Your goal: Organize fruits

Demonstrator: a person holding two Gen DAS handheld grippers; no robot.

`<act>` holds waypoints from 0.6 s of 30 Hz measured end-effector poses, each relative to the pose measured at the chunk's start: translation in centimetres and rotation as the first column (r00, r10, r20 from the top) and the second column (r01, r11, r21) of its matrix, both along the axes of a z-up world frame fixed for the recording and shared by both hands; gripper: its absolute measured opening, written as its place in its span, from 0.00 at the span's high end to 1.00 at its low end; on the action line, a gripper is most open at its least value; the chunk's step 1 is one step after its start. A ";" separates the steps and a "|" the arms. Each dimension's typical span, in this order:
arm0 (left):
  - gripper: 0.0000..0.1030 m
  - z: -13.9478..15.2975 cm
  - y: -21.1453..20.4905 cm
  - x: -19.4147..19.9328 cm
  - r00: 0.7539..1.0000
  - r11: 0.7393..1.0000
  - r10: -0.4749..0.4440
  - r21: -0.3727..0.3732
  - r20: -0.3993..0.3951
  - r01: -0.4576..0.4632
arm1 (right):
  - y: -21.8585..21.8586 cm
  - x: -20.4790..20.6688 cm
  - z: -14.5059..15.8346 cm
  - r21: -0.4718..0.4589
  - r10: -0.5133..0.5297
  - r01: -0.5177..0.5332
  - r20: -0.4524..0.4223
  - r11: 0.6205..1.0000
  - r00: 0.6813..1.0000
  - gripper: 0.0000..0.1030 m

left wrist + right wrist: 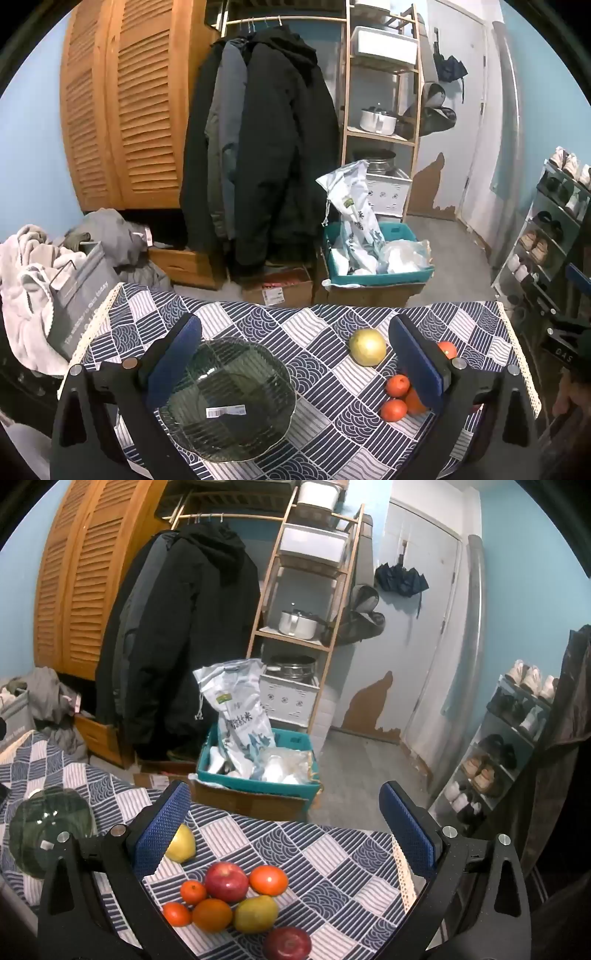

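**Nothing sorted yet: both hand-held grippers empty**

My left hand-held gripper (295,354) hangs spread wide over the green glass bowl (229,402), gripping nothing. My right hand-held gripper (284,830) is likewise splayed and empty above the fruit cluster (236,897): apples, oranges and a pear bunched on the table (332,867), with a yellow fruit (183,843) just apart. The bowl holds no fruit, so I judge all the work remains.
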State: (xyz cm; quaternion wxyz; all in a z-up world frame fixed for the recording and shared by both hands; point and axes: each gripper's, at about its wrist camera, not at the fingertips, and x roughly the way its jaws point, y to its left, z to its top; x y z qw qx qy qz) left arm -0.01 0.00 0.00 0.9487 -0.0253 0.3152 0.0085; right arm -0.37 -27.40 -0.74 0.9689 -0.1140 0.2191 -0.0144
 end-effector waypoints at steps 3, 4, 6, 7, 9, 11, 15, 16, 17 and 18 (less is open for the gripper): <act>0.01 0.0 0.0 0.1 1.000 1.000 -0.002 0.002 -0.002 0.002 | 0.0 0.0 0.0 -0.004 -0.001 0.001 0.001 1.000 1.000 0.03; 0.01 0.1 -0.5 0.2 1.000 1.000 -0.003 0.004 -0.002 0.003 | -0.1 0.0 0.0 -0.003 -0.002 0.002 0.001 1.000 1.000 0.03; 0.01 0.1 -0.5 0.2 1.000 1.000 -0.003 0.009 0.000 0.003 | -0.1 0.0 0.0 -0.007 0.000 0.000 -0.001 1.000 1.000 0.03; 0.01 0.1 -0.6 0.2 1.000 1.000 -0.002 0.011 0.001 0.002 | -0.1 0.0 0.0 -0.006 -0.001 0.001 -0.001 1.000 1.000 0.03; 0.01 0.1 -0.5 0.2 1.000 1.000 0.000 0.012 0.003 0.000 | -0.1 0.0 0.0 -0.004 -0.002 0.002 -0.002 1.000 1.000 0.03; 0.01 0.1 -0.6 0.2 1.000 1.000 -0.002 0.011 0.004 0.002 | -0.1 0.0 0.0 -0.006 -0.001 0.001 -0.001 1.000 1.000 0.03; 0.01 0.4 -0.7 0.1 1.000 1.000 0.001 0.014 0.014 -0.001 | -0.1 0.0 0.0 -0.004 0.001 -0.001 -0.002 1.000 1.000 0.03; 0.01 0.5 -0.8 0.1 1.000 1.000 0.009 0.021 0.020 -0.009 | -0.1 0.0 0.0 -0.005 0.001 -0.001 -0.002 1.000 1.000 0.03; 0.01 0.7 -0.7 0.0 1.000 1.000 0.003 0.021 0.024 -0.004 | -0.1 0.0 0.0 -0.005 0.001 -0.001 -0.001 1.000 1.000 0.03; 0.01 0.7 -0.6 0.0 1.000 1.000 0.003 0.021 0.027 -0.003 | -0.1 0.0 0.0 -0.004 0.000 0.000 -0.002 1.000 1.000 0.03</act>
